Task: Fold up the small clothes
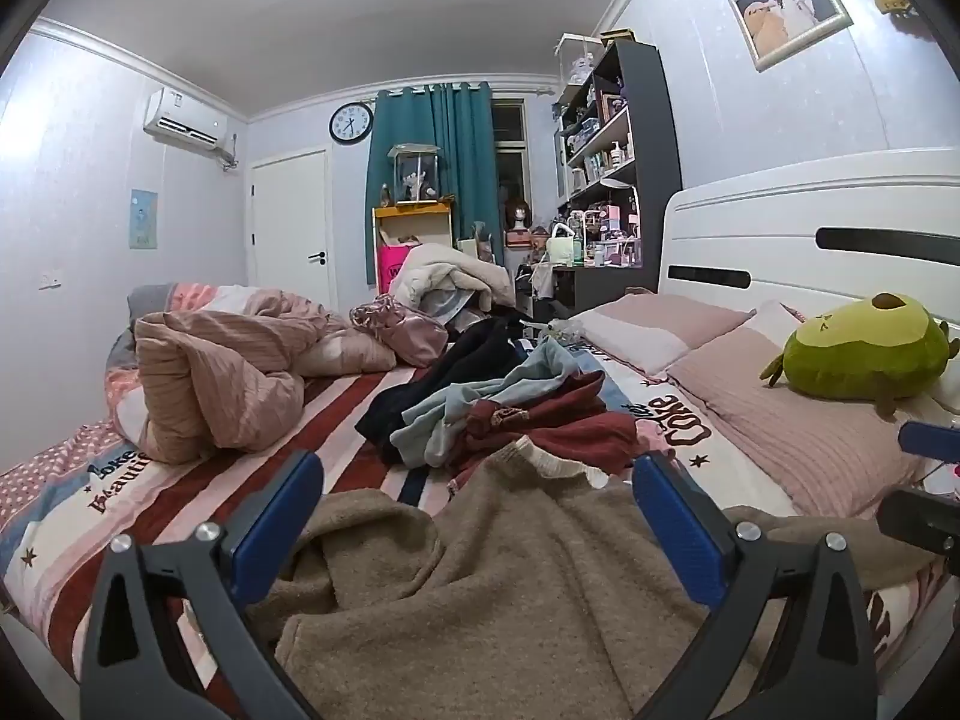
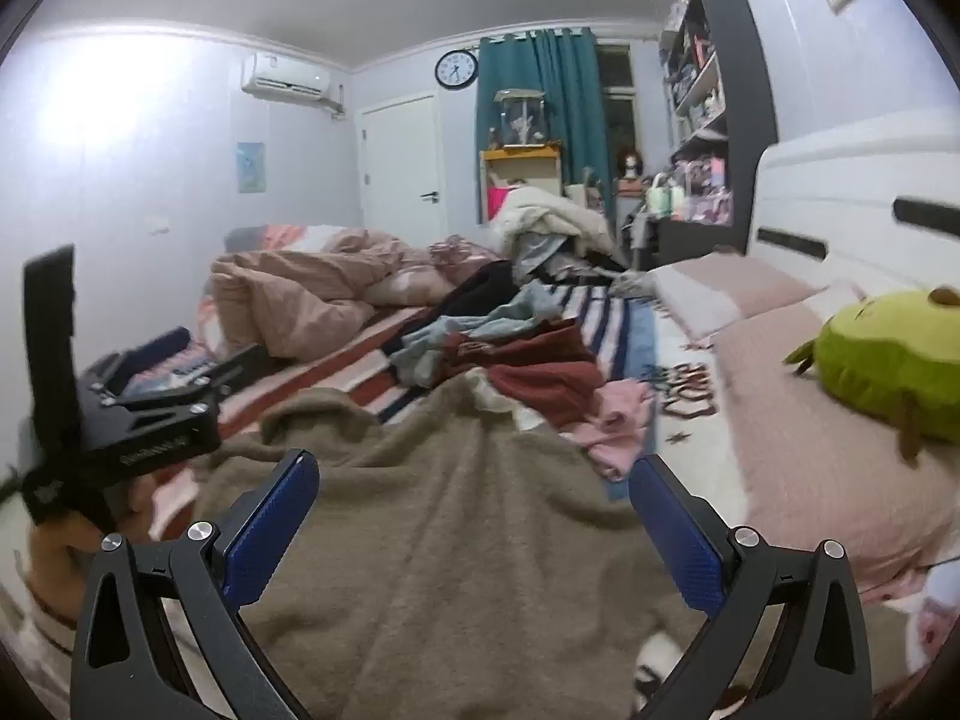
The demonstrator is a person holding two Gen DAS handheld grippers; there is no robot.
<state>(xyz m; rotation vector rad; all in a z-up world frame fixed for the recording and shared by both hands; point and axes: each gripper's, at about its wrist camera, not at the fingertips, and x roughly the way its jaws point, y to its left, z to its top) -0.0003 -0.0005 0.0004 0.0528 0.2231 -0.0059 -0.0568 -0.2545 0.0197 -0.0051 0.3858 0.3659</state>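
Bed with unfolded clothes, both grippers idle

Nearest edge: left gripper (image 1: 474, 516) and right gripper (image 2: 474, 510), jaws spread wide, over brown fleecy garment (image 1: 480, 588); mid-bed: heap of maroon, pale-blue, black clothes (image 1: 498, 408); headboard side: green avocado plush (image 1: 864, 348).

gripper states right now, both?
Left gripper: jaws open, holding nothing, over the brown garment.
Right gripper: jaws open, holding nothing, same garment below.

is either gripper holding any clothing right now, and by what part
Nothing is held. The left gripper and right gripper both stand wide open above the brown fleece garment, their pads clear of the fabric.
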